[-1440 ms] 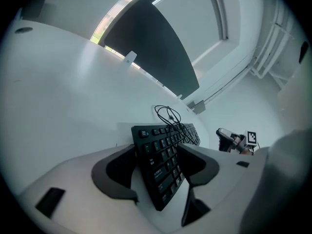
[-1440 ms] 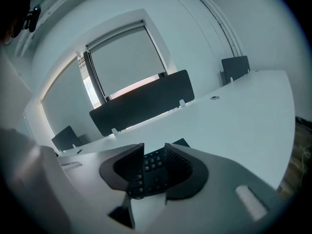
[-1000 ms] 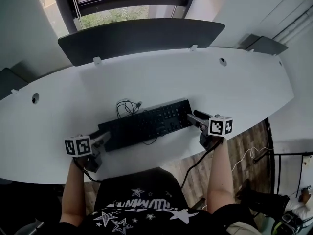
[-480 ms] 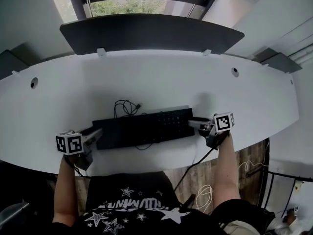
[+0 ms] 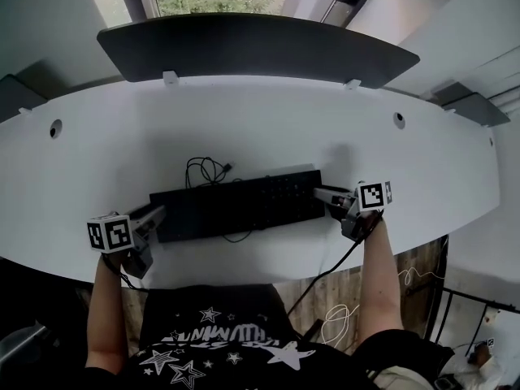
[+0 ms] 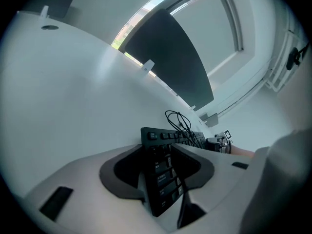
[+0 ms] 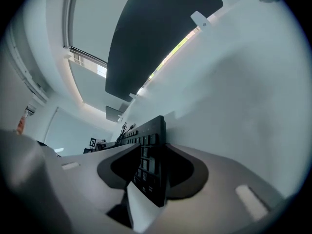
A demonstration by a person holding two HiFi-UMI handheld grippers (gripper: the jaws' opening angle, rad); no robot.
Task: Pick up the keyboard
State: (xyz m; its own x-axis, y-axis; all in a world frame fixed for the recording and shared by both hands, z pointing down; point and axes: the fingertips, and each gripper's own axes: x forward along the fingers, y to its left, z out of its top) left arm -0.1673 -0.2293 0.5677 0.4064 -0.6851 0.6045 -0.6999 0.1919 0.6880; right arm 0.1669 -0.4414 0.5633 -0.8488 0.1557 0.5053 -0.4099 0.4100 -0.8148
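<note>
A black keyboard (image 5: 240, 204) lies flat on the white desk (image 5: 268, 128). My left gripper (image 5: 152, 216) is at its left end and my right gripper (image 5: 328, 195) at its right end. In the left gripper view the keyboard (image 6: 185, 138) runs away from the left gripper (image 6: 157, 145), its end clamped between the two pads. The right gripper view shows the same at the other end: the keyboard (image 7: 146, 130) sits in the right gripper (image 7: 152, 144). Both pairs of jaws have just been closing on it.
The keyboard's cable (image 5: 205, 170) lies coiled just behind it. A dark divider panel (image 5: 252, 47) stands along the desk's far edge below a window. Round cable holes (image 5: 55, 127) (image 5: 398, 120) sit far left and far right. The desk's front edge is close under both hands.
The right gripper has shifted slightly down and in at the keyboard's right end. The left gripper has stayed put. The keyboard still lies on the desk.
</note>
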